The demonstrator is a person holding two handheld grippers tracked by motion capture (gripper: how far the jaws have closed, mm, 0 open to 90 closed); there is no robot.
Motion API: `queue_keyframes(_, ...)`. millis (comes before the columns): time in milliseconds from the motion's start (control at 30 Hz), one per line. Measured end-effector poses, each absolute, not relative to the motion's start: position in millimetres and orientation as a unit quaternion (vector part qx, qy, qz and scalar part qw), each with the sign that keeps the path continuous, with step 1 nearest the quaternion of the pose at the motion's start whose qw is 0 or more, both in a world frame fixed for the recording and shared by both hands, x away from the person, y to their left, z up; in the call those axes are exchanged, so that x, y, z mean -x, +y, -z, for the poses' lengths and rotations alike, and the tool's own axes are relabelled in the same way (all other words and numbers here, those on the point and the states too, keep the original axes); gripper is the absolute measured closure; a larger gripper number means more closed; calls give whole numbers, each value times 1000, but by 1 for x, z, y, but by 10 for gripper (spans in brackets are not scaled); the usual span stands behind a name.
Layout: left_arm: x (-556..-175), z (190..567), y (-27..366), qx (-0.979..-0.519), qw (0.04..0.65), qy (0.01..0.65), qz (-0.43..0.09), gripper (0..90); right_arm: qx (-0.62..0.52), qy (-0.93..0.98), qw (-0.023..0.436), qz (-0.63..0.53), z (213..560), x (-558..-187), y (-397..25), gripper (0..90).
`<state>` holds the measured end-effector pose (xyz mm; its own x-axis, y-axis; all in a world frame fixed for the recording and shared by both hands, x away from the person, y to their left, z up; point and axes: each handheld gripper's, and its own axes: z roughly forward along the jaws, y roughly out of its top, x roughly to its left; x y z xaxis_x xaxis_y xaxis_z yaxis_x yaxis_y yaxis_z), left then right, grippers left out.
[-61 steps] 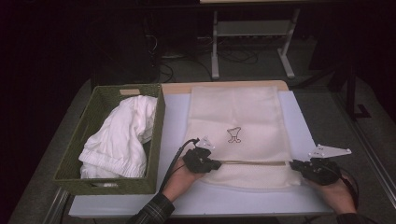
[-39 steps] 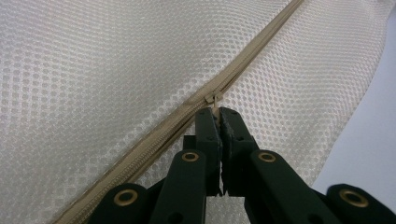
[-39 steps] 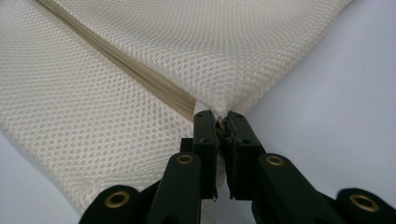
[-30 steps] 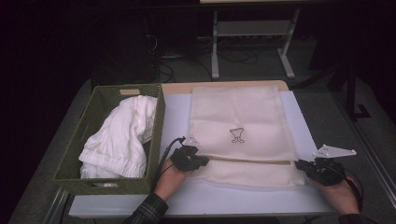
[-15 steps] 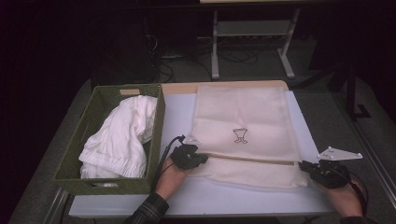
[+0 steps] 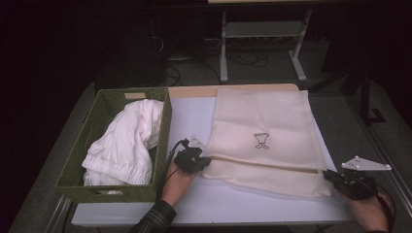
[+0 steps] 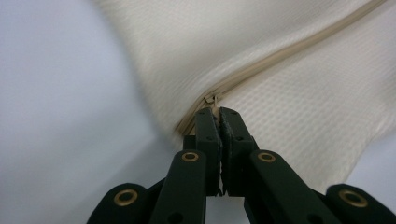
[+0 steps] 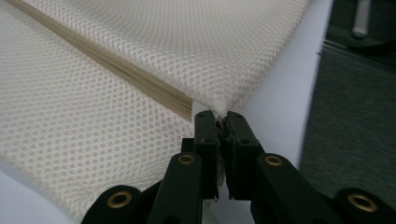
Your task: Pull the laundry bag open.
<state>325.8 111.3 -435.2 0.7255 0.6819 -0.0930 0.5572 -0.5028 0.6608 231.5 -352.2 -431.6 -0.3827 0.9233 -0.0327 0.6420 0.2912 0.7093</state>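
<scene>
1. Zipper travel: over the last two seconds my left tool (image 6: 203, 162) has moved from near the middle of the zipper line out to the left edge of the mesh laundry bag (image 6: 265, 131), at lower centre of the high view. My right tool (image 6: 332, 175) has shifted slightly toward the lower right of the frame, and the bag's near edge has drawn out with it.

2. Left tool state: jaws are together, clamped on the zipper pull (image 7: 211, 98), which sits at the end of the zipper (image 7: 289, 49) in the left gripper view.

3. Right tool state: jaws are together, pinching the bag's right corner (image 8: 219, 108) where the zipper tape ends, at centre of the right gripper view.

4. Meaning for the work: I judge the zipper run complete, since the pull has reached the bag's left end while the right corner was held as an anchor. Whether that leaves the zipper shut or open I cannot tell.

5. Location of parts: the bag lies flat on the white tabletop (image 6: 194, 116), at centre right of the high view. The green basket (image 6: 94, 127) holding a white garment (image 6: 127, 138) stands at the left, just beside my left hand (image 6: 177, 184).

6. Markings: one small dark line drawing (image 6: 261, 140) sits mid-panel on the bag. I can read no lettering or brand.
</scene>
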Motion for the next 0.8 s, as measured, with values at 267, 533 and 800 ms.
queue_keyframes(267, -336, 436, 112, -851, 354, 375, -100, 870, -505, 773, 227, -310, 433, -231, -354, 842)
queue_keyframes(533, -357, 433, 105, -844, 355, 388, -110, 867, -506, 769, 229, -317, 428, -247, -354, 837)
queue_keyframes(800, -386, 430, 95, -839, 356, 393, -126, 866, -511, 765, 231, -316, 428, -263, -355, 836)
